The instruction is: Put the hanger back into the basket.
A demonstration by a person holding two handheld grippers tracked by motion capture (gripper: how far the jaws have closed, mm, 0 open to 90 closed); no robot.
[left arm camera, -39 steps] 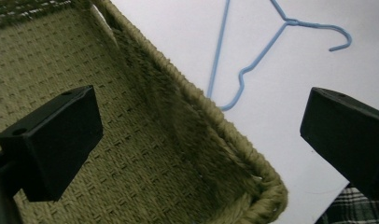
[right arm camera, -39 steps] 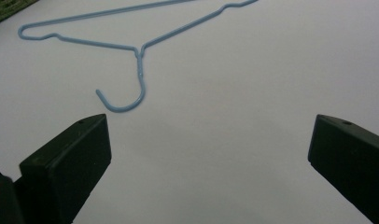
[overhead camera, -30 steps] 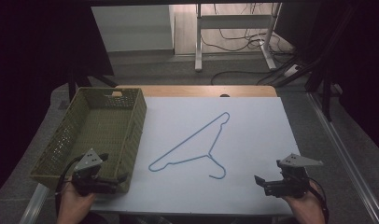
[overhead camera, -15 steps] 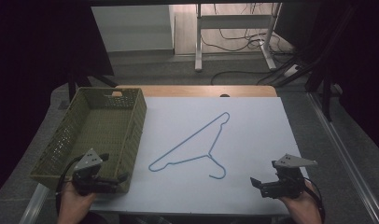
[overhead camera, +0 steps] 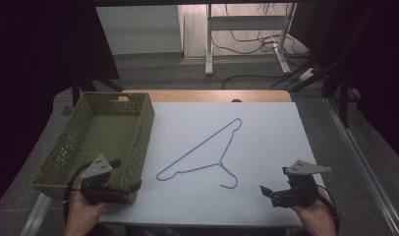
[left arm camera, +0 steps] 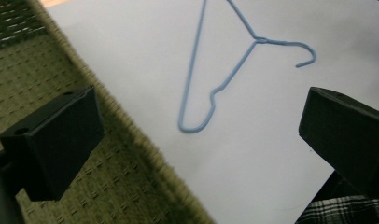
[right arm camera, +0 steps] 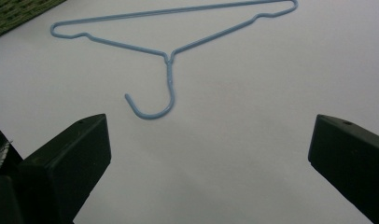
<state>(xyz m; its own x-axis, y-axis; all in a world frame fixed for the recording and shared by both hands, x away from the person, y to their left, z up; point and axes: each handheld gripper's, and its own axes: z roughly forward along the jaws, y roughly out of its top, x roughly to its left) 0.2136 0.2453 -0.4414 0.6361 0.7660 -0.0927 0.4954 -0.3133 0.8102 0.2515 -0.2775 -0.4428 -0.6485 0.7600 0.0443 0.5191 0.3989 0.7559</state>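
A light blue wire hanger (overhead camera: 220, 163) lies flat on a white sheet (overhead camera: 271, 137), hook toward the near edge. My left gripper (overhead camera: 126, 174) is open at the near left, over the front right corner of a green woven basket (overhead camera: 149, 123). In the left gripper view the hanger (left arm camera: 257, 40) lies ahead, beyond the open left gripper (left arm camera: 201, 140), with the basket wall (left arm camera: 43, 74) to one side. At the near right, my right gripper (overhead camera: 274, 180) is open and points at the hook. The right gripper view has the hanger (right arm camera: 168, 56) just beyond the wide-apart jaws of the right gripper (right arm camera: 208, 161).
The basket looks empty inside. A strip of wooden table (overhead camera: 207, 95) runs behind the white sheet. Beyond it, table legs (overhead camera: 208, 39) and cables (overhead camera: 246, 78) stand on the floor. A corner of the basket (right arm camera: 15, 11) is in the right gripper view.
My right gripper has drifted slightly left and toward the near edge. The left gripper and the hanger have stayed put.
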